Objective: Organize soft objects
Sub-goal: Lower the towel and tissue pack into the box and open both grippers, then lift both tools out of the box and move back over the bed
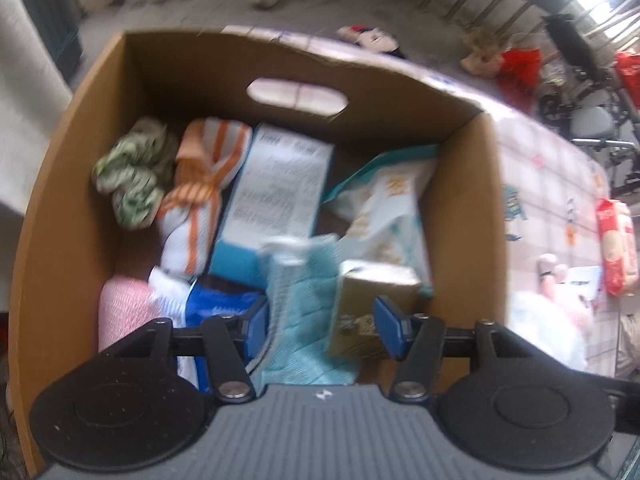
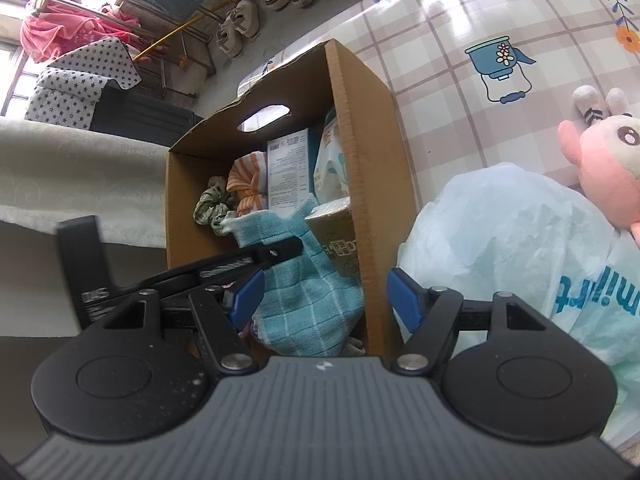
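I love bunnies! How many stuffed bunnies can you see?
1: a pink bunny on the table, behind the plastic bag. Others may be hidden.

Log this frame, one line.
phase: placing | left gripper: open over teal cloth in box | right gripper: open, empty | bag, plush on table

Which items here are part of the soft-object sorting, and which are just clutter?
Job:
- box
- teal cloth
- striped cloth
- green scrunchie
- pink plush
- plastic bag

Clutter:
- shoes
- star cushion
- tablecloth
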`<state>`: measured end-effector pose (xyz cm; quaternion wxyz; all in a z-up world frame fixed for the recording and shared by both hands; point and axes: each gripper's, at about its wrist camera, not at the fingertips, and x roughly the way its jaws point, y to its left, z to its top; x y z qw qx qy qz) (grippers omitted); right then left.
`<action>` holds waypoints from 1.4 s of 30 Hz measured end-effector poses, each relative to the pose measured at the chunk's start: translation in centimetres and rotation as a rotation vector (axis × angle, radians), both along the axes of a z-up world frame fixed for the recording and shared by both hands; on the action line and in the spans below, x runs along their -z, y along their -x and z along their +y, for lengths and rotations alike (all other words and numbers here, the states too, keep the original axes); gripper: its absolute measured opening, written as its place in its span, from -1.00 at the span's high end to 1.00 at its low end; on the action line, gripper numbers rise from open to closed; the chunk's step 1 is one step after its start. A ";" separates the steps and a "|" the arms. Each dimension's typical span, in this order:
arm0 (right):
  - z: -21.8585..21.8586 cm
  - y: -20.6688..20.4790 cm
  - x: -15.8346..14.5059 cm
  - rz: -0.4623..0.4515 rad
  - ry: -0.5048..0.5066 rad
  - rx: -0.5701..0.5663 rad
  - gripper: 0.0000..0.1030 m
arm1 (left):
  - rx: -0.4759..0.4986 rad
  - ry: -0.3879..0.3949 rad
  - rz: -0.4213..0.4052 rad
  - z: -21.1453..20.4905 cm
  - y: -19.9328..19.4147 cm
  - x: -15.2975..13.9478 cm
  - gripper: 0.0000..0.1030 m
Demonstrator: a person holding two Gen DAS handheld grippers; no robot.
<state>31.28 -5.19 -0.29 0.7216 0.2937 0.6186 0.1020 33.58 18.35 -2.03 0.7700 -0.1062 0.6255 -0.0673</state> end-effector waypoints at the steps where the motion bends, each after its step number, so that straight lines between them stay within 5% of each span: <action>1: -0.1 -0.1 0.0 0.000 -0.001 0.004 -0.32 | 0.006 0.005 -0.011 -0.2 -0.1 -0.3 -0.15; 9: -0.9 -0.3 0.4 0.001 0.006 0.022 -0.32 | 0.033 0.020 -0.057 -2.0 -0.8 -1.3 -0.11; 15: -1.5 -0.2 0.6 0.005 0.009 0.036 -0.32 | -0.053 0.019 -0.168 -0.3 -1.0 -4.3 -0.22; 23: -1.8 -0.3 0.6 0.010 0.006 0.050 -0.32 | 0.073 0.031 -0.011 -3.2 -1.4 -0.7 -0.25; 37: -4.2 0.3 1.4 0.027 0.034 0.102 -0.28 | 0.025 0.074 0.090 -3.4 -2.0 5.5 -0.22; 42: -4.6 0.5 1.7 0.035 0.037 0.111 -0.28 | -0.007 0.090 0.097 -3.5 -2.0 6.4 -0.06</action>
